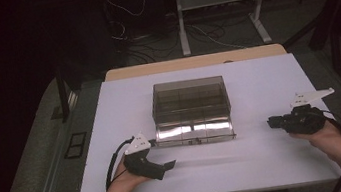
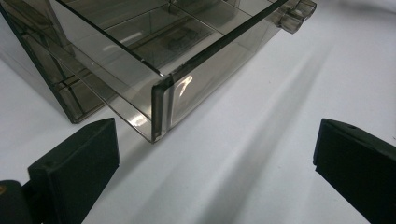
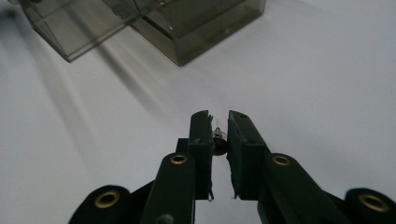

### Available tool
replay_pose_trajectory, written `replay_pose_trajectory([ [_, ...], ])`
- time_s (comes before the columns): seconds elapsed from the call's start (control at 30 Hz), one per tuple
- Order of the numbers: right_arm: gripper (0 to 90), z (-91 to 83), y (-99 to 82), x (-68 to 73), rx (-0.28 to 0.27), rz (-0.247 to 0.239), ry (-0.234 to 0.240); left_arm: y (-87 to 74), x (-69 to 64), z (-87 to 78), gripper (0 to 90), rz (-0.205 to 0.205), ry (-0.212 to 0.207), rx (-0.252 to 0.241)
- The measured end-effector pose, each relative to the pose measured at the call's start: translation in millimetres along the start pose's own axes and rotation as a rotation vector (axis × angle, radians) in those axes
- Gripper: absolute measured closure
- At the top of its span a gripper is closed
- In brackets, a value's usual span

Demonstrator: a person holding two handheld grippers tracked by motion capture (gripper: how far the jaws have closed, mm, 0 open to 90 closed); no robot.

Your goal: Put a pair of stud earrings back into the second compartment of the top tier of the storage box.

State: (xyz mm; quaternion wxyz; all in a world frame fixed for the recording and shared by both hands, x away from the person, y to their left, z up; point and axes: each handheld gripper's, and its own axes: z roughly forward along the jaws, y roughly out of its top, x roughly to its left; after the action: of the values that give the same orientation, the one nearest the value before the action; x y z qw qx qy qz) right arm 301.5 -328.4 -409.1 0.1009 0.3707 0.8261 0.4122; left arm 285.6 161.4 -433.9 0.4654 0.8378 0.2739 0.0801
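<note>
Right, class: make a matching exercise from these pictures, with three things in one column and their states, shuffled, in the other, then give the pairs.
Things:
1. left gripper
2. right gripper
3. box

States:
A. smoky and see-through, with its drawer pulled out toward the person
B. jaws wide apart over bare table
C. jaws nearly together on a small dark item

Pairs: 1-B, 2-C, 3-A
</note>
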Motion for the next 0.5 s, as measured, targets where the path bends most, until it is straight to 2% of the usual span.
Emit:
replay_pose_trajectory([
  [0.5,79.0,-2.4,23.9,13.7,-0.035,-0.047,0.059,0.5,-0.5,0.4,0.0,-0.004,0.002,-0.004],
])
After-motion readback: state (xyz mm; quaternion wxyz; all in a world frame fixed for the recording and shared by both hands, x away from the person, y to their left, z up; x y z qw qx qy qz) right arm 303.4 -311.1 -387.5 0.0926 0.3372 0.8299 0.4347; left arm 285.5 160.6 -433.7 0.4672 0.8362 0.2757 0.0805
